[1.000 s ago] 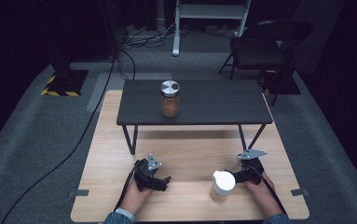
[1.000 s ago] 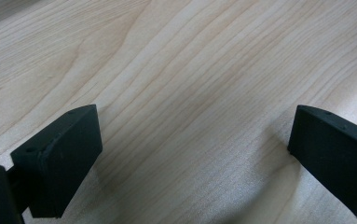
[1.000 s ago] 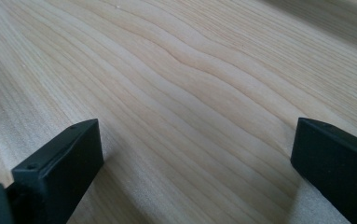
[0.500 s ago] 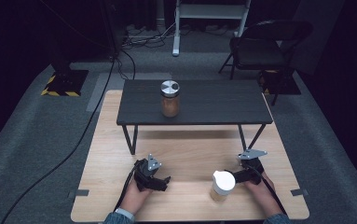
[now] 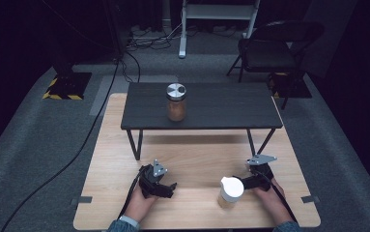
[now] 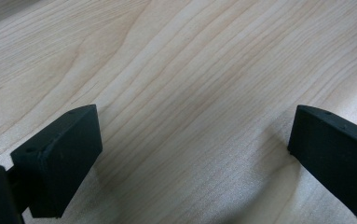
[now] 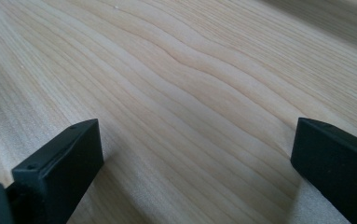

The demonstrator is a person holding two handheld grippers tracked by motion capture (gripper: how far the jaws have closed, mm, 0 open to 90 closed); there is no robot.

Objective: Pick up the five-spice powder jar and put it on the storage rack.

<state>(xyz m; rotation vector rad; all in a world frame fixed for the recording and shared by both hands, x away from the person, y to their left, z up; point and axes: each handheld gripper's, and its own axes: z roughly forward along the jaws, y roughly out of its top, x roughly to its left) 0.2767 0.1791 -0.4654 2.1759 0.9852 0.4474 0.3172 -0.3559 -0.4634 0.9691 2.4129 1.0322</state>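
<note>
A glass jar (image 5: 176, 102) with a silver lid and brown contents stands on the black bench (image 5: 221, 108) at the back of the wooden table (image 5: 197, 154). A container with a white lid (image 5: 231, 190) stands near the table's front edge, just left of my right gripper (image 5: 254, 181). My left gripper (image 5: 163, 187) rests on the wood at the front left. In the left gripper view the left gripper (image 6: 192, 156) is open over bare wood. The right gripper (image 7: 195, 161) in its own view is also open, with only wood grain between the jaws.
The bench stands on thin black legs (image 5: 133, 144) with open space beneath it. Beyond the table lie grey carpet, a folding chair (image 5: 274, 48) at the back right, a white stand (image 5: 219, 14) and cables on the floor (image 5: 91, 130).
</note>
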